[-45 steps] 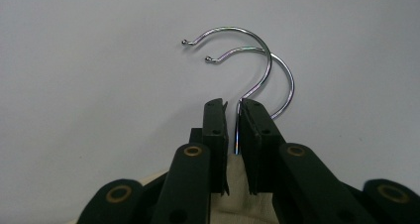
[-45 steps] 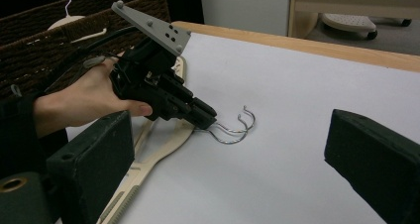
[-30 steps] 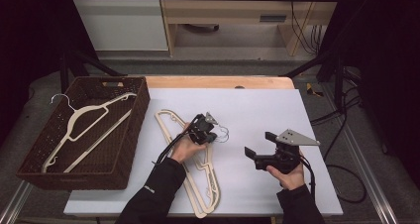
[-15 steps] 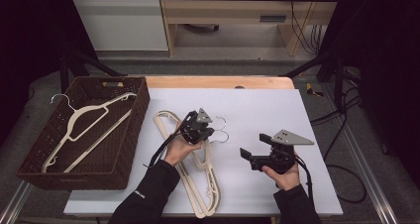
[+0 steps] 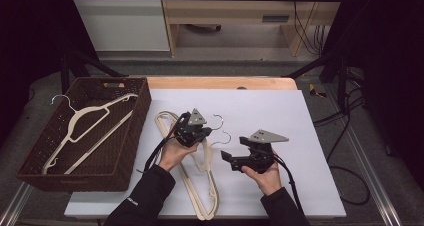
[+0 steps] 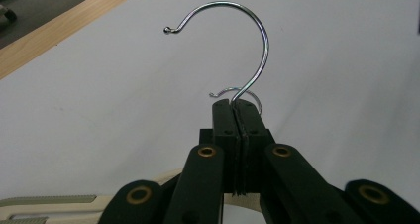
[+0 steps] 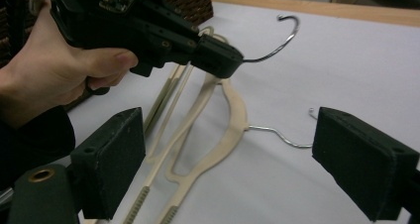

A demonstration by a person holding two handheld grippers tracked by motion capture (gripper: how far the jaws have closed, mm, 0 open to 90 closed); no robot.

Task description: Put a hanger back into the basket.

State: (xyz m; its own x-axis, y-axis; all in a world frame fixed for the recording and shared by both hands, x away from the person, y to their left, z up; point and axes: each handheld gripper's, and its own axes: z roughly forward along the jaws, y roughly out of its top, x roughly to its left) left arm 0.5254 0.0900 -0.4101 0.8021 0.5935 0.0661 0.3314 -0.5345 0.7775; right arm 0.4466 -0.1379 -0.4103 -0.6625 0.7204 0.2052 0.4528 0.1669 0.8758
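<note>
The left gripper (image 5: pixel 201 133) is clamping its jaws tight on the neck of the upper hanger (image 7: pixel 188 120), lifting it over the white table (image 5: pixel 280 111); its body is hiding the neck. The right gripper (image 7: pixel 228 159) is hovering wide open, jaws just narrowing, empty. A second hanger (image 7: pixel 225 140) is lying beneath, partly overlapped.

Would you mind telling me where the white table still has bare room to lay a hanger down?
Free: the white table right of both grippers, and its far strip by the wooden edge. Crowded: the near-left part, where two hangers lie beside the basket, which already holds one.
</note>
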